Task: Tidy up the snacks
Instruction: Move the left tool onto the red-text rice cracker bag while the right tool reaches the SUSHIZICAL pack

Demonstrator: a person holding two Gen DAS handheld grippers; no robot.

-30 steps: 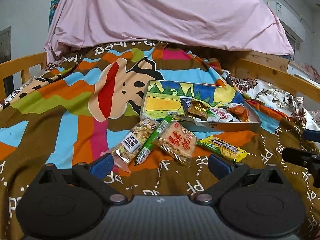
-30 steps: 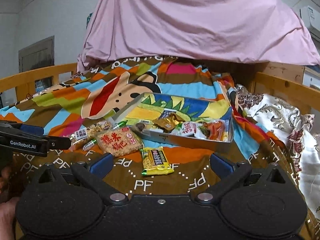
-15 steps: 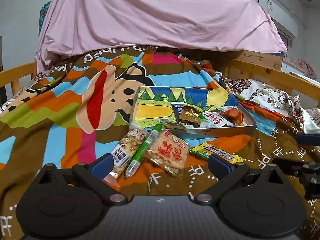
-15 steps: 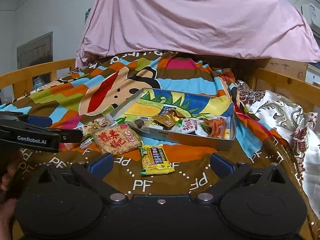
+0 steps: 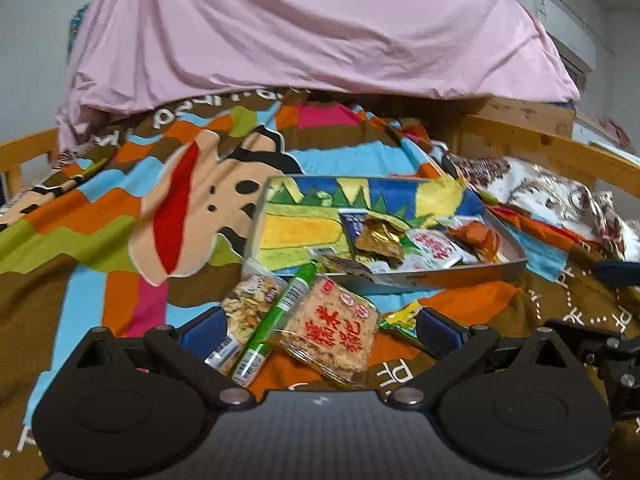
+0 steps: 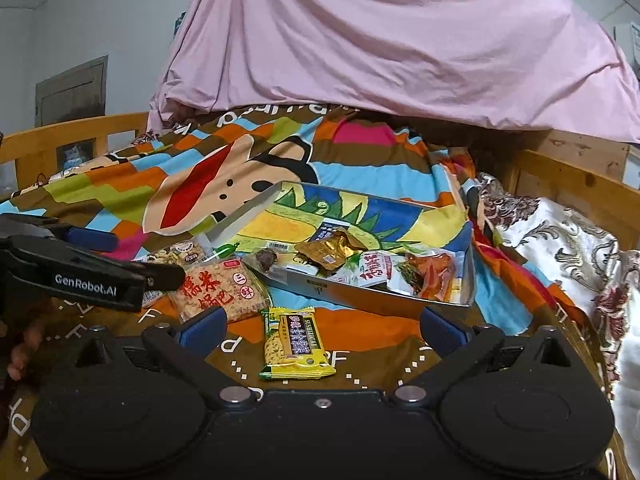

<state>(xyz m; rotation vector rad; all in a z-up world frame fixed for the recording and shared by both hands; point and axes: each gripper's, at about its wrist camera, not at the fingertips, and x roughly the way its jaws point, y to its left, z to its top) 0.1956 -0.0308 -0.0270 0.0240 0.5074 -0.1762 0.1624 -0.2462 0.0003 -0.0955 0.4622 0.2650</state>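
Matte black left gripper (image 5: 316, 330) and right gripper (image 6: 322, 326), alike in build. Blue pads on the fingers (image 5: 202, 330). Two round black discs low on each body, silver screws at the linkage pivots, ribbed grey panel between. White "GenRobot.AI" lettering along the left gripper's side, seen in the right wrist view.

A green stick pack (image 5: 280, 322), a yellow bar wrapper (image 6: 295, 343) (purple label), blue-padded claws.

"GenRobot.AI" on left gripper (image 6: 100, 280); "SUSHIZICAI" on yellow snack pack (image 6: 296, 342); "PF" on blanket (image 6: 336, 356).
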